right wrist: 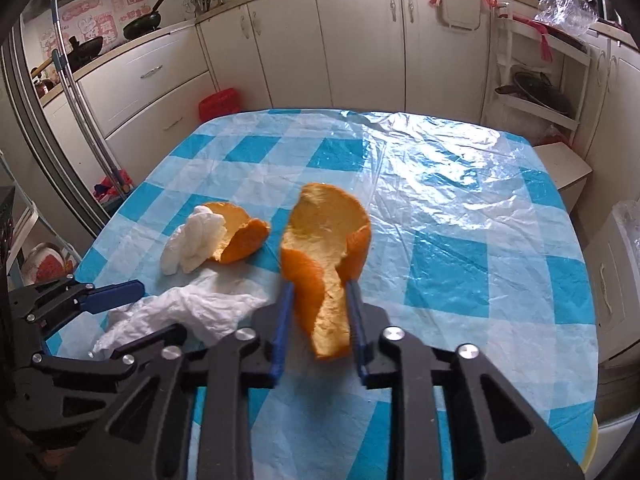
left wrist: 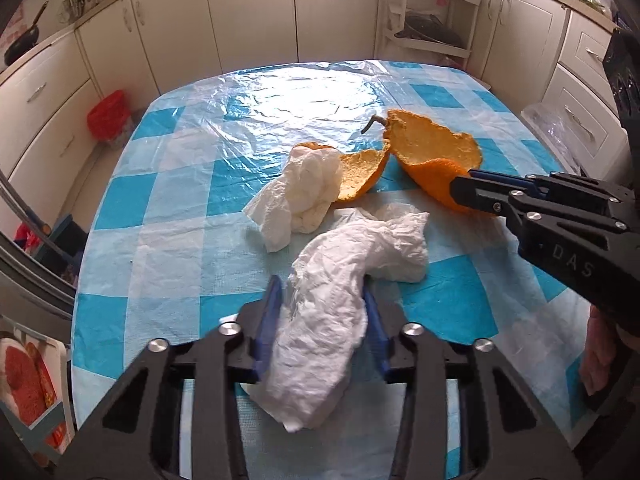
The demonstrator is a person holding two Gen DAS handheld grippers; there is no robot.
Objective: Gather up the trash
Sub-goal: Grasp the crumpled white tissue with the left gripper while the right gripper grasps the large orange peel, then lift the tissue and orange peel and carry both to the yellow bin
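Note:
My left gripper (left wrist: 322,294) is shut on a crumpled white tissue (left wrist: 344,280), which droops between its blue fingers. My right gripper (right wrist: 320,286) is shut on a large orange peel (right wrist: 326,248); the peel also shows in the left wrist view (left wrist: 432,152), pinched at its near edge by the right gripper (left wrist: 464,190). A second peel piece (left wrist: 362,174) and a second tissue wad (left wrist: 304,192) lie together on the blue-and-white checked table (left wrist: 168,216). In the right wrist view they sit left of my gripper, the wad (right wrist: 196,242) against the peel (right wrist: 240,236).
A clear plastic sheet (right wrist: 440,168) covers the far part of the table. White kitchen cabinets (right wrist: 360,40) surround the table. A red bin (left wrist: 110,116) stands on the floor at the far left. A mop handle (right wrist: 80,100) leans at the left.

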